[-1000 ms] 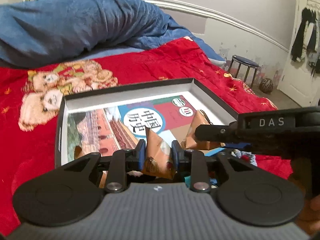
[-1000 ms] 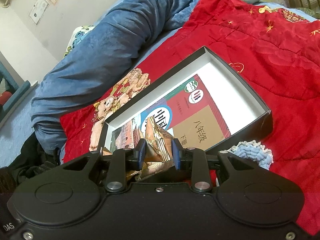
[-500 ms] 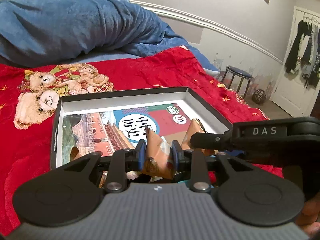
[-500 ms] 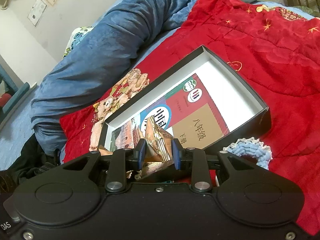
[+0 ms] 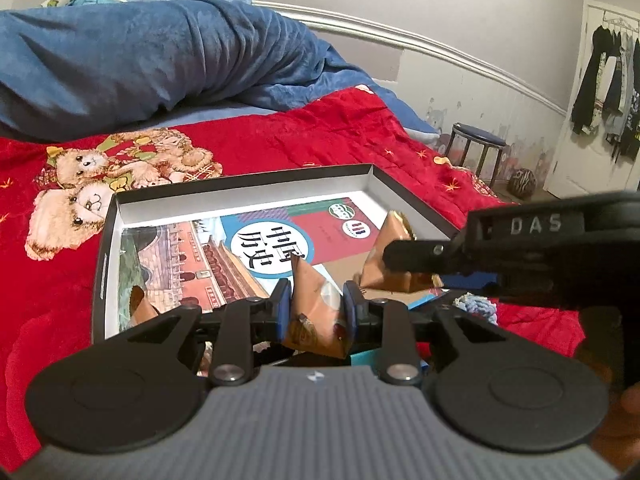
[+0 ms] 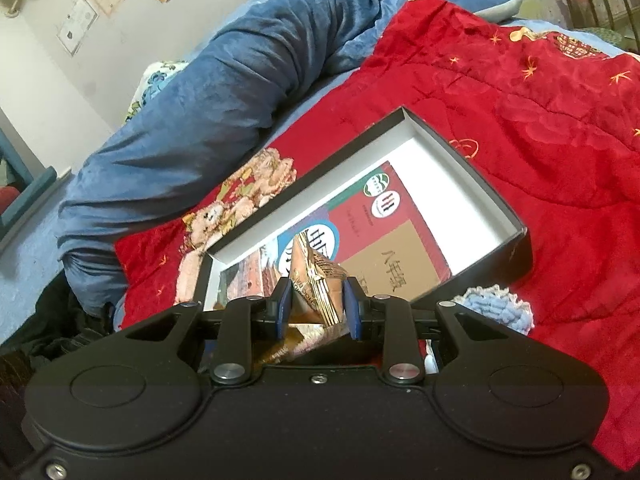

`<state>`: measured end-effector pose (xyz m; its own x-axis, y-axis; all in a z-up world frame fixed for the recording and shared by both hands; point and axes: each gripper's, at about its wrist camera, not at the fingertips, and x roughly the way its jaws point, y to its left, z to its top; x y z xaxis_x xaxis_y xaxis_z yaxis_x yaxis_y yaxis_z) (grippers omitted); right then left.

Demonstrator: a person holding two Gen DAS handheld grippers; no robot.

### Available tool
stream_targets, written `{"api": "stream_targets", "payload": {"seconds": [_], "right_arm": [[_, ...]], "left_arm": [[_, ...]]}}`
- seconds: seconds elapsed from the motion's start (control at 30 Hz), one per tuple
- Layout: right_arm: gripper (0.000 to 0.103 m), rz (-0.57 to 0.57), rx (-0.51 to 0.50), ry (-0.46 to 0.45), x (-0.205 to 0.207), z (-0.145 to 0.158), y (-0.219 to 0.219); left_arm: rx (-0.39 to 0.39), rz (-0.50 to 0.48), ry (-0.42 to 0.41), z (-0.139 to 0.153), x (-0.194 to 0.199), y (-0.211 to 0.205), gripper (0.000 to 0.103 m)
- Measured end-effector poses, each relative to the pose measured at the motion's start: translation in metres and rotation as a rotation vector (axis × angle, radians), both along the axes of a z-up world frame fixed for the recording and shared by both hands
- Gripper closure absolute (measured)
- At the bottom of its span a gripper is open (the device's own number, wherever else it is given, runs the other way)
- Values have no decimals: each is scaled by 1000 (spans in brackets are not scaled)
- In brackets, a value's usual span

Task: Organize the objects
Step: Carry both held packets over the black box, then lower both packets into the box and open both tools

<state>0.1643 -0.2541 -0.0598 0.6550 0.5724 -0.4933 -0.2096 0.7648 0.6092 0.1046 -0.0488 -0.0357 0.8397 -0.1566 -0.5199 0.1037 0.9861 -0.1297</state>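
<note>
A shallow black box (image 5: 248,178) with a white inside lies on the red bedspread, also in the right wrist view (image 6: 472,168). A history textbook (image 5: 224,248) lies flat in it (image 6: 396,236). My left gripper (image 5: 316,308) is shut on a brown snack packet (image 5: 316,312) at the box's near edge. My right gripper (image 6: 316,312) is shut on another brown snack packet (image 6: 316,280) over the box's near side; that packet also shows in the left wrist view (image 5: 390,240), with the right gripper's body beside it. Another packet (image 5: 140,306) lies in the box's near left corner.
A rolled blue blanket (image 5: 152,56) lies along the far side of the bed. A light blue knitted piece (image 6: 496,308) lies on the spread by the box's near right corner. A stool (image 5: 476,148) and hung clothes (image 5: 608,76) stand beyond the bed.
Both grippers kept hold of their packets. The left view lifted and pulled back slightly, so the box sits lower and farther. The right gripper barely shifted.
</note>
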Motion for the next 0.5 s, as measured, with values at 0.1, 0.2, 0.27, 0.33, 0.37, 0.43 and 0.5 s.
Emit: {"api": "stream_targets", "payload": {"seconds": [0.1, 0.2, 0.27, 0.33, 0.37, 0.43, 0.5], "right_arm": [[76, 8, -1, 1, 1, -2, 0], [76, 8, -8, 6, 3, -3, 1], [76, 11, -5, 6, 3, -4, 1], [76, 10, 3, 9, 4, -4, 0], [76, 10, 2, 11, 4, -4, 0], [76, 12, -12, 9, 4, -4, 2], [76, 10, -24, 11, 3, -4, 2]], "left_arm": [[3, 5, -1, 0, -1, -2, 71], [12, 7, 3, 0, 0, -4, 70], [23, 5, 8, -1, 2, -4, 70], [21, 7, 12, 0, 3, -4, 70], [21, 9, 13, -1, 3, -4, 70], [30, 12, 14, -1, 5, -5, 70], [34, 12, 15, -2, 6, -5, 70]]}}
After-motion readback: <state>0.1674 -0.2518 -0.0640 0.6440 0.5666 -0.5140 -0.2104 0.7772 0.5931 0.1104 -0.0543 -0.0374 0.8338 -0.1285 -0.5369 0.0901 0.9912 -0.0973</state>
